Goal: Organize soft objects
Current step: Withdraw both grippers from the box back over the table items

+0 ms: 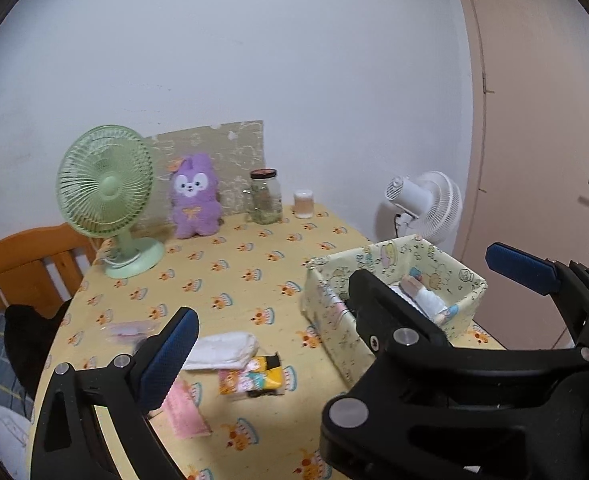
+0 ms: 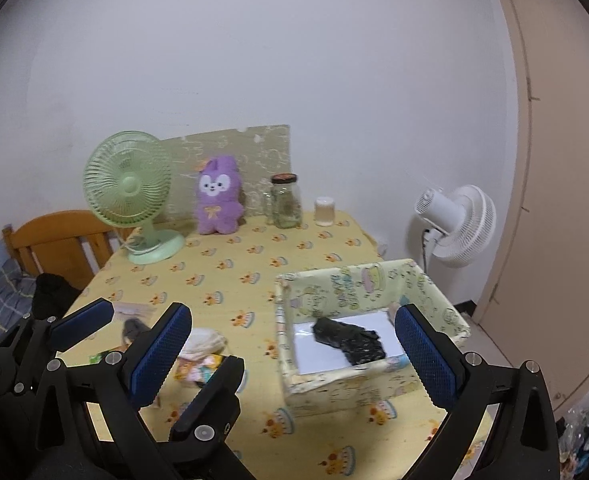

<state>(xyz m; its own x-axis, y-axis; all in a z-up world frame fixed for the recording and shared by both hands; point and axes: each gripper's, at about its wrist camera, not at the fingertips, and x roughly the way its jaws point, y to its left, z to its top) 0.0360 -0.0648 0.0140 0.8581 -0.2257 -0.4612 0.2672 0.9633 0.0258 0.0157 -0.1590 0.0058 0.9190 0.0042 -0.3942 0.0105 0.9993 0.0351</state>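
Observation:
A pale yellow patterned fabric box [image 2: 370,284] stands at the table's right, with a black crumpled soft item [image 2: 350,340] on white paper inside; the box also shows in the left wrist view [image 1: 326,312]. A folded white cloth [image 1: 224,350], a colourful tissue pack [image 1: 250,376] and a pink packet [image 1: 182,408] lie on the table left of the box. A purple plush toy [image 2: 216,196] sits at the back. My right gripper [image 2: 294,352] is open and empty above the box's near-left edge. My left gripper [image 2: 122,328] is open and empty over the cloth items.
A green desk fan [image 2: 134,196], a glass jar [image 2: 286,200] and a small white cup [image 2: 325,211] stand along the back of the yellow tablecloth [image 2: 230,276]. A white floor fan [image 2: 458,224] and a door are to the right. A wooden chair [image 2: 58,240] is at the left.

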